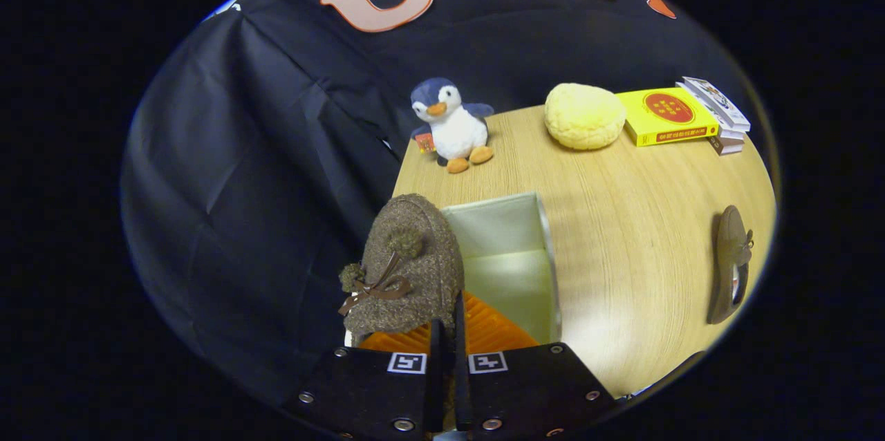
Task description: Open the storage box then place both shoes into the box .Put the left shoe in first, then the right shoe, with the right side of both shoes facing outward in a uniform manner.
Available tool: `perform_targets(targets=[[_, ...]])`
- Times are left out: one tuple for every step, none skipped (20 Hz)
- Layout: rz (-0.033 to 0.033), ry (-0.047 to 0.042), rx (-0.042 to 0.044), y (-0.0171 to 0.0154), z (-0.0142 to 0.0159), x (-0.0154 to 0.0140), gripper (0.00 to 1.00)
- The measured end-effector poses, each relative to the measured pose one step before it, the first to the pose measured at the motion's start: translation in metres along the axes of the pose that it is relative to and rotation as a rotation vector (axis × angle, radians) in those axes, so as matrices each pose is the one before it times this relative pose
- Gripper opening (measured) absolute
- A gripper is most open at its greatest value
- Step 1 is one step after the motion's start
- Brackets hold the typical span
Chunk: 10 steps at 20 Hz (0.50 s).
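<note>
I carry the first shoe (408,265), a brown knitted slipper with pom-poms and a ribbon bow, over the open storage box (515,258) at the near left edge of the desk (636,233). My gripper (448,337) has its fingers drawn nearly together, pinching the thin edge of the slipper at its heel end, so the toe points away from me and hangs above the box's left side. I judge that hold was chosen to let the shoe drop in lengthwise along the left wall, leaving the right half of the box free for its mate. The box stands with its top open and its pale inside bare.

The second shoe (731,265) waits on its side at the desk's right edge, well apart from the box. Along the far edge sit a toy penguin (451,124), a yellow cushion (584,116) and a stack of books (681,116), none in my way.
</note>
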State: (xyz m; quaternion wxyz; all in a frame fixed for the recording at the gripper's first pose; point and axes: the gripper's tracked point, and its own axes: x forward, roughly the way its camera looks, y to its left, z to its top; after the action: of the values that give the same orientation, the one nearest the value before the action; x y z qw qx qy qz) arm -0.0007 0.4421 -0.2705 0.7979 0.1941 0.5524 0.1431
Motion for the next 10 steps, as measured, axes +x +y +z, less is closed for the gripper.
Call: perform_targets(targets=[[-0.00724,0.01437,0.00407,0.00235,-0.00344,0.00908,0.08],[-0.00920,0.01376,0.00127,0.00184,-0.00431,0.00609,0.08],[-0.00805,0.01078,-0.00393,0.00323,-0.00389,0.00529,0.08],[-0.00358,0.01326,-0.00931,0.00311,-0.00346,0.00546,0.08],[-0.01053,0.01820,-0.00830,0.00087,-0.00584,0.00425,0.08],[-0.00735,0.02562,0.00048,0.00034,-0.00647,0.00375,0.08],[-0.00432,0.03941,0.02243,-0.00037,-0.01058,0.00448,0.10],[-0.00317,0.02132,0.03131,-0.00044,-0.00637,0.00551,0.11],[0.00340,0.02112,0.02586,0.00042,-0.00283,0.00365,0.12],[0.01390,0.01676,0.01989,0.00230,-0.00335,0.00038,0.12]])
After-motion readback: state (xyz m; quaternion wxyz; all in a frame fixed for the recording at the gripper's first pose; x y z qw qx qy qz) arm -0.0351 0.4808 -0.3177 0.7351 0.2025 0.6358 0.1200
